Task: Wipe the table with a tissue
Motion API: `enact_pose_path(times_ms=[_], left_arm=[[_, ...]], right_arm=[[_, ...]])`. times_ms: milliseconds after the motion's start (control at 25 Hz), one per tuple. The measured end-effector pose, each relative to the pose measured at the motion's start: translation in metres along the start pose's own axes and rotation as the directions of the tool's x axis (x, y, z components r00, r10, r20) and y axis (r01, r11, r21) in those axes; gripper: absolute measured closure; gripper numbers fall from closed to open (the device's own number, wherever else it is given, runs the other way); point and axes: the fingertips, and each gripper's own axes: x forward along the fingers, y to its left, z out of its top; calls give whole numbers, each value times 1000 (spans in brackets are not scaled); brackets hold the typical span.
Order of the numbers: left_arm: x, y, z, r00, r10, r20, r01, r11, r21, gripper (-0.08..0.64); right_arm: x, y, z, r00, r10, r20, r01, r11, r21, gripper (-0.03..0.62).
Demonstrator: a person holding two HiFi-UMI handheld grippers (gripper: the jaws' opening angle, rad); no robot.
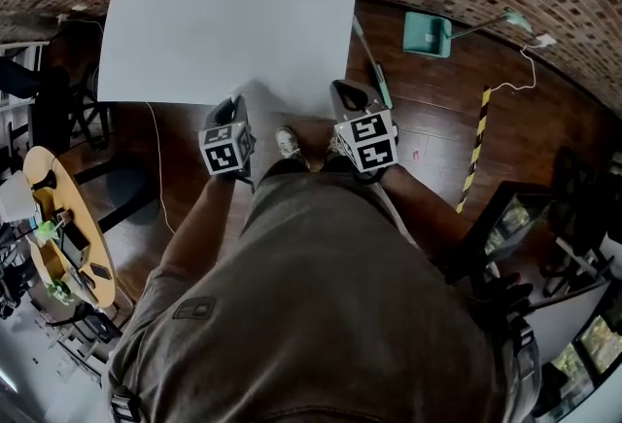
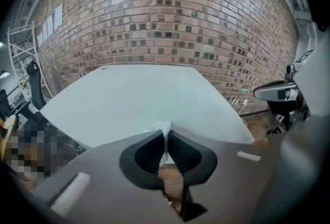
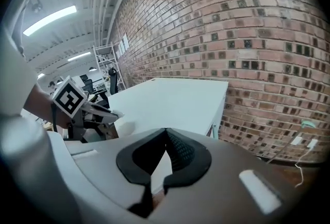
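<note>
We are holding the left hand-held gripper [image 2: 166, 136], jaws clamped on a small crumpled white paper tissue [image 2: 163, 126], at the near edge of the plain white rectangular table [image 1: 233, 13], and are holding the right hand-held gripper [image 3: 165, 133], jaws together and empty, beside it.

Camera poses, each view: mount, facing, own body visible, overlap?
Head view: on head, steeply down at white table; trunk, forearms, left gripper, right gripper show.
Left gripper view: on left gripper, across table toward brick wall; jaws shut on tissue.
Right gripper view: on right gripper, along table toward wall; jaws together, left gripper at left.
Shared: table in all.
</note>
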Motion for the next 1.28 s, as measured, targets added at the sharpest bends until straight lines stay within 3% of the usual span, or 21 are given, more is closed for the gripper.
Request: enact_pose_path(times_ms=[240,480,880,1280], left_arm=[[-37,-17,28,982,-21,186,5,996,86,537],[-68,-7,39,955,-82,285,66,996,68,537],[-114,26,15,920,-173,351,158,985,70,537],[-133,36,11,897,-219,383,199,976,91,537]], right_arm=[[-12,20,10,999,8,47,-6,1000,-30,578],[-27,56,23,992,-46,114,53,997,-57,578],[-55,122,26,968,-164,193,177,983,-53,578],[-57,157,26,960,-182,213,202,976,-77,578]])
